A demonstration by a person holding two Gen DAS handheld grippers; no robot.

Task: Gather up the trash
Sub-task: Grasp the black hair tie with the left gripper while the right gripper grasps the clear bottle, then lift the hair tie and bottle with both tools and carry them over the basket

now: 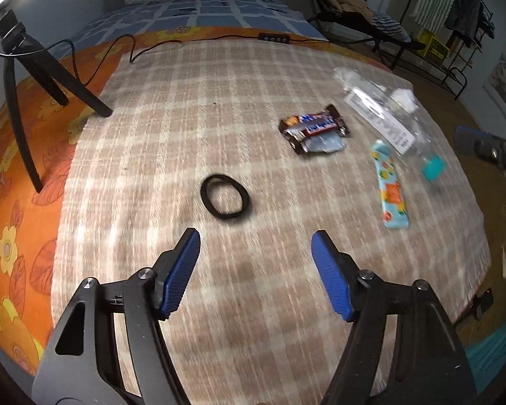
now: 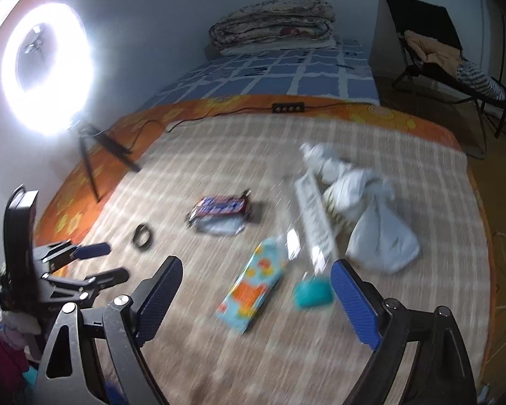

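On the checked blanket lie a dark candy wrapper, a light-blue floral packet, a clear plastic bottle with a teal cap, and a crumpled white bag. My left gripper is open and empty, just short of a black hair band. My right gripper is open and empty, hovering over the floral packet and the teal cap. The left gripper also shows in the right wrist view.
A ring light on a black tripod stands at the blanket's left edge, with a cable and remote along the far edge. Folded quilts lie beyond. A chair with clothes stands at the right.
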